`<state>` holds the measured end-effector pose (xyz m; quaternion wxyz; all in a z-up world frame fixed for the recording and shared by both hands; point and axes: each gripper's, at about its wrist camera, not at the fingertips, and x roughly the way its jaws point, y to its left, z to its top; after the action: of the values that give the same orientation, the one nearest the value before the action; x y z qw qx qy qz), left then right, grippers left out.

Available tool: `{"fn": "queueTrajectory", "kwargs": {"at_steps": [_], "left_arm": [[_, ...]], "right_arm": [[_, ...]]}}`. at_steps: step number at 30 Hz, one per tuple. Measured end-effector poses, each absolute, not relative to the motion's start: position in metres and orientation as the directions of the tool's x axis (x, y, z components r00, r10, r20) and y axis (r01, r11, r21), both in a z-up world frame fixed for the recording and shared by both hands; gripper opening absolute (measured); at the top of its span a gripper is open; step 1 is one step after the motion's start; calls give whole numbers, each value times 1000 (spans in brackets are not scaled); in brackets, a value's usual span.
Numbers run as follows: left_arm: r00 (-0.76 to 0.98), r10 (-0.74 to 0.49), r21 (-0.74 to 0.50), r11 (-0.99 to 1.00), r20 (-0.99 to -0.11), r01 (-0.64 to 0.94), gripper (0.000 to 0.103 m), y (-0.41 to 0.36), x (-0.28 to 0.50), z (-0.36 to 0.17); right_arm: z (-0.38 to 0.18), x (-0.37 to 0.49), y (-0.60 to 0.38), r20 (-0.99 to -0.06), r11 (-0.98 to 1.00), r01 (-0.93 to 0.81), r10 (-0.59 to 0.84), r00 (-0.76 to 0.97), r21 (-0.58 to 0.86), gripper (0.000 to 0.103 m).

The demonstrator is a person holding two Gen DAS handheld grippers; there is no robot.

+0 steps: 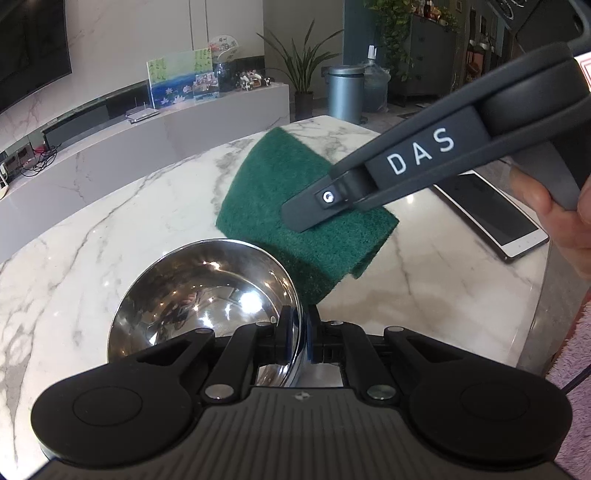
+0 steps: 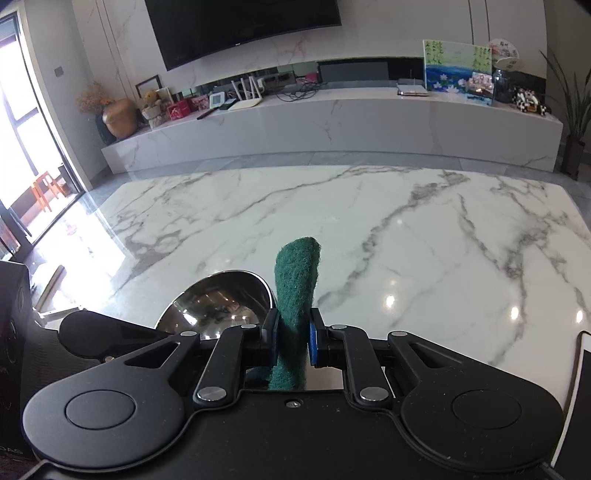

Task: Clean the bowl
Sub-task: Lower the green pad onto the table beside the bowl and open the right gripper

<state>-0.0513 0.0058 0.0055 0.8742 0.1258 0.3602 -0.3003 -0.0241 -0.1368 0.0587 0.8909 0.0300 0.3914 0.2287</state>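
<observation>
A stainless steel bowl is seen at the near edge of a white marble table, tipped so that its polished inside faces the left wrist camera. Its right rim is clamped between the fingers of the left gripper, one pad lying inside the bowl and the other outside, with the jaws drawn tightly together on the thin metal. A green scouring pad is held up above the table, just beyond and to the right of the bowl; whether it touches the rim cannot be told. The pad is pinched by the right gripper, whose blue-padded fingers are pressed into both faces of the folded pad, which stands upright between them. In the right wrist view the bowl is found just left of the pad. The right gripper's body, lettered DAS, is seen in the left wrist view with part of a hand on its grip. A tablet is noted lying flat at the right of the table. Farther off, a marble media bench is recorded beneath a wall-mounted television.
</observation>
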Motion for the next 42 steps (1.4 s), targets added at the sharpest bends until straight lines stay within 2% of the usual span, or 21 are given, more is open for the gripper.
{"fn": "queueTrajectory", "kwargs": {"at_steps": [8, 13, 42], "left_arm": [[552, -452, 12, 766, -701, 643, 6, 9, -56, 2], [539, -463, 5, 756, -703, 655, 6, 10, -56, 0], [447, -483, 23, 659, -753, 752, 7, 10, -64, -11]], "right_arm": [[45, -11, -152, -659, 831, -311, 555, 508, 460, 12], [38, -3, -161, -658, 807, -264, 585, 473, 528, 12], [32, 12, -160, -714, 811, -279, 585, 386, 514, 12]]}}
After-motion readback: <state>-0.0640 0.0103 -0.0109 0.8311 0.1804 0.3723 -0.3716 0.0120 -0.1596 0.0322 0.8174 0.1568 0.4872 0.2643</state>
